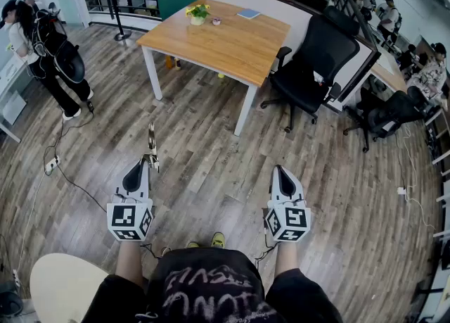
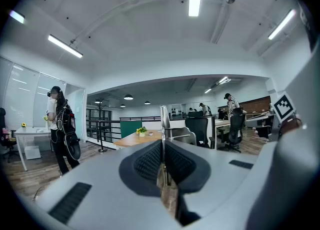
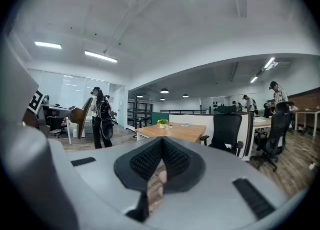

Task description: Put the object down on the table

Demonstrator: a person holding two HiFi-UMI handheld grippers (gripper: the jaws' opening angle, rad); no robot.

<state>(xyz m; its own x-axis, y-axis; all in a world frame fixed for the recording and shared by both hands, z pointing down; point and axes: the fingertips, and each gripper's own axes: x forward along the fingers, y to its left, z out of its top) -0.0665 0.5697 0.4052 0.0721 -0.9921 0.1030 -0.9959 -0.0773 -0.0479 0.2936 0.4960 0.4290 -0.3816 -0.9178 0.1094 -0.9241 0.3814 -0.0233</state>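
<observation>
Mid-carry here, not yet at the put-down. Gripping a thin, silvery metal strip (image 1: pixel 151 140) in the left gripper (image 1: pixel 145 165), pinched tight between ribbed black pads, standing upright and seen edge-on. Too slim to name for certain. Hanging well short of the light wooden table with white legs (image 1: pixel 225 41), out over grey-brown plank floor (image 1: pixel 211 167). Carrying nothing in the right gripper (image 1: pixel 279 171), closed on itself, level alongside and just as far from the table. Probably stiff, slick and narrow, so liable to pivot in the pinch if bumped. Next, likely: walk up to the table, reach over a bare patch of smooth top, well clear of the small potted plant with yellow flowers (image 1: pixel 198 13) at the table's far edge, lower flat, then let go.
</observation>
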